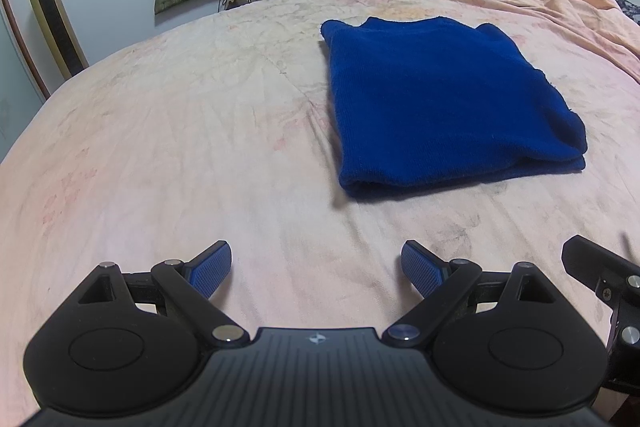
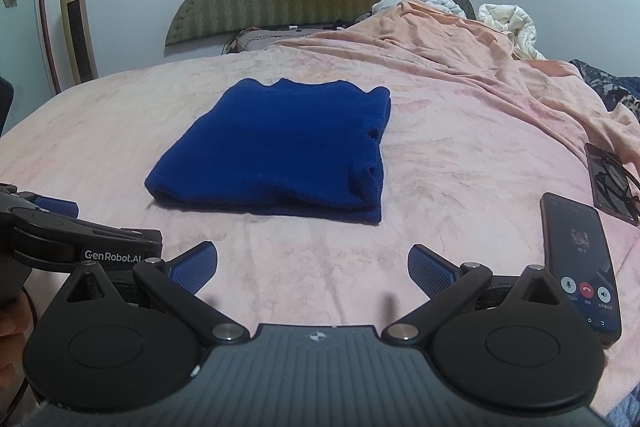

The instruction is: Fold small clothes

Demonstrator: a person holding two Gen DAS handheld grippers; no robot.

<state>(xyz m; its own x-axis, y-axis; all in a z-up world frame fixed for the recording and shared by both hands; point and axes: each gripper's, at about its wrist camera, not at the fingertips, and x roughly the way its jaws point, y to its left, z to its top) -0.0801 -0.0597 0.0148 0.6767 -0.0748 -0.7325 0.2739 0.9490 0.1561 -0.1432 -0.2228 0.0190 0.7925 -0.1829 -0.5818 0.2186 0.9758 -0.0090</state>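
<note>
lying folded on the pink bedsheet (image 2: 320,259), blue garment (image 2: 276,151); left claw (image 1: 316,271) and right claw (image 2: 312,267) wide, empty.

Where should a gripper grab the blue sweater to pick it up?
Probably the thick folded edge nearest the grippers. The sweater lies flat on the bed, so only its rolled front edge stands up enough to pinch. Come in low from the front; the open right gripper already faces it, with the left gripper beside.
</note>
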